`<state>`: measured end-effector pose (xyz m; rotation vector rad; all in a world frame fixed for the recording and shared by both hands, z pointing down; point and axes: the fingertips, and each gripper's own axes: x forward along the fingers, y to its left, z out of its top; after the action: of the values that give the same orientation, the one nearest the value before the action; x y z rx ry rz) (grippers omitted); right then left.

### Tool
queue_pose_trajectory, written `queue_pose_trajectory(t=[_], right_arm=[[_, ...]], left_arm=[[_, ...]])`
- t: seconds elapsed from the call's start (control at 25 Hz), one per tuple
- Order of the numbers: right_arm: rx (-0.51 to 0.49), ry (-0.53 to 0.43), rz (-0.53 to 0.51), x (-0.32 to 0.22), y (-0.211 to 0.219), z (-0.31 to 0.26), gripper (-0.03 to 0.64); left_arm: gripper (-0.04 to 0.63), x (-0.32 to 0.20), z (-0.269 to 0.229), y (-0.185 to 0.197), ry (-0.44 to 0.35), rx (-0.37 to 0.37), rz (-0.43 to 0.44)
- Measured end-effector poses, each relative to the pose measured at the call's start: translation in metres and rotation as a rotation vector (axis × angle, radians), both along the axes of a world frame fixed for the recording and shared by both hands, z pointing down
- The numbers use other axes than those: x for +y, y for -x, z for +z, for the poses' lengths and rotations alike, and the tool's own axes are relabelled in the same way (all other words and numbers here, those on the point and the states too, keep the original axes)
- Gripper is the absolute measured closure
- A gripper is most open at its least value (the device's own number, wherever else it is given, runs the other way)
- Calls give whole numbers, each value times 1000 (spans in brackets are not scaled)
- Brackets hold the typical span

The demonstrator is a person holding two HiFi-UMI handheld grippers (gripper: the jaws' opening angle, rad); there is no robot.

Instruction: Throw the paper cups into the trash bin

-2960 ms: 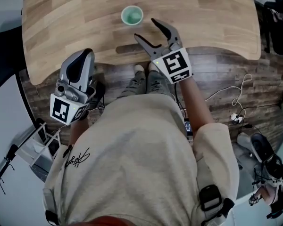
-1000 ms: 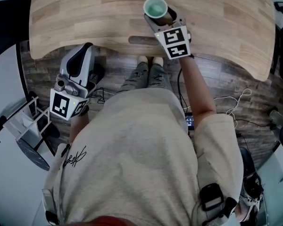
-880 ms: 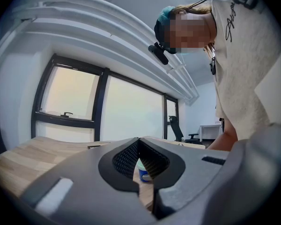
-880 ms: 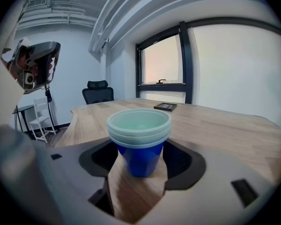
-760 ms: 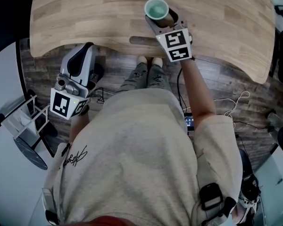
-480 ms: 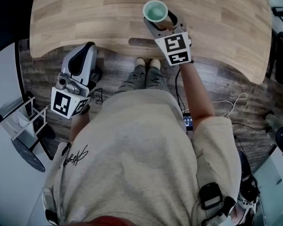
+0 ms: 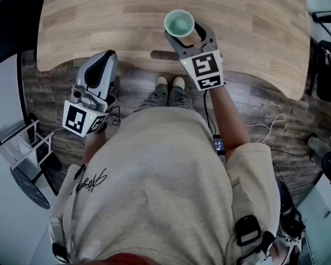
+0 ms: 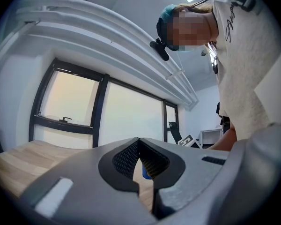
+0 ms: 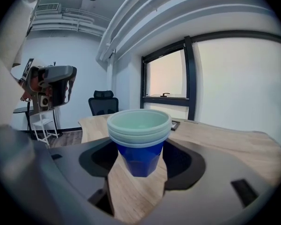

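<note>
Light wooden worktop (image 7: 99, 21), cups in grip.
Left claw (image 7: 106, 59) sits near the body at the worktop's edge, jaws together, nothing between them. Farther out, right claw (image 7: 188, 33) over the worktop, clamped on an upright stack of blue paper cups with pale-green rims (image 9: 139, 146).

Pale wooden table (image 7: 88, 15) with matt grain; stacked paper cups (image 9: 139, 144) smooth, slightly glossy
</note>
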<state>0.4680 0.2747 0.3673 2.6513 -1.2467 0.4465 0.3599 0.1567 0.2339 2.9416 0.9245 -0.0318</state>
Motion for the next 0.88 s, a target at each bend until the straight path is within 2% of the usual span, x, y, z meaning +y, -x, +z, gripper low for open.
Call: queue_pose_trajectory(t=[0.88], right_arm=[[50, -33, -84, -27, 30, -66, 321]], left_arm=[[591, -9, -9, -2, -2, 40, -10]])
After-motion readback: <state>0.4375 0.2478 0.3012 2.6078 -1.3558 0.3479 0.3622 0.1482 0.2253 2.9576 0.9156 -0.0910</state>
